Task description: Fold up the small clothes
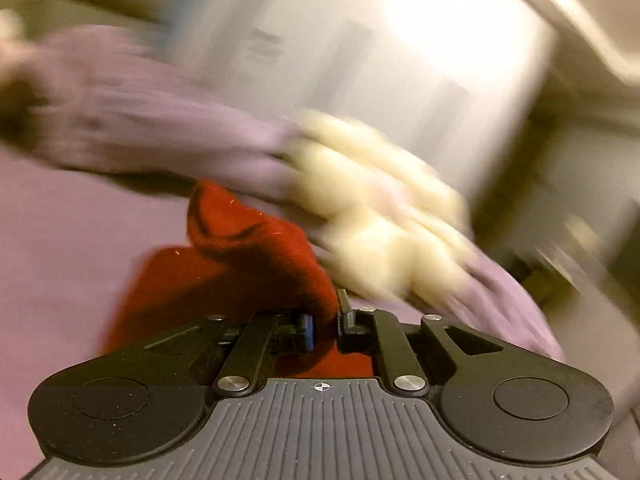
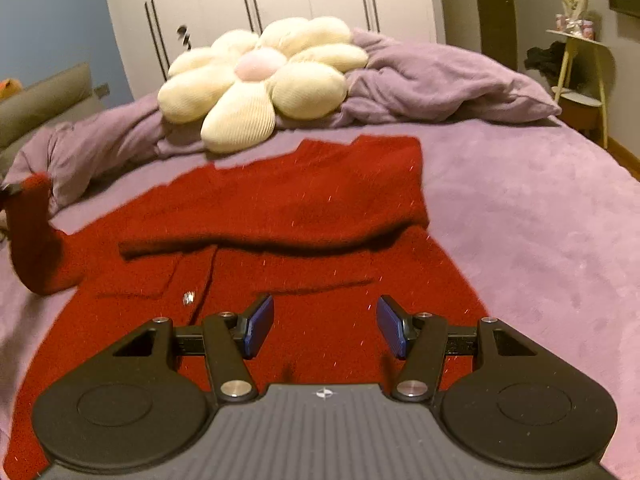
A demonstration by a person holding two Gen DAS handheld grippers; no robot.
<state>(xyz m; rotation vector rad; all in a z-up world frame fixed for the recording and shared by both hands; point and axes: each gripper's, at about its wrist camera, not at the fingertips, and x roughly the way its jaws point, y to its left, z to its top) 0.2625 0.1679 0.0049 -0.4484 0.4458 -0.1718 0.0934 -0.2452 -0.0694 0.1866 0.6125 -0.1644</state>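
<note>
Red cardigan (image 2: 280, 216) lies on the bed (image 2: 520, 208), below the flower pillow (image 2: 260, 76). Left gripper (image 1: 325, 326) pinches its sleeve; that view is motion-blurred. Right gripper (image 2: 325, 326) hovers above it, jaws wide.

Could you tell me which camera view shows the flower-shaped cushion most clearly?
The right wrist view: the flower-shaped cushion is sharp and whole on the rumpled purple blanket. In the left wrist view it is only a motion-blurred cream shape.
</note>
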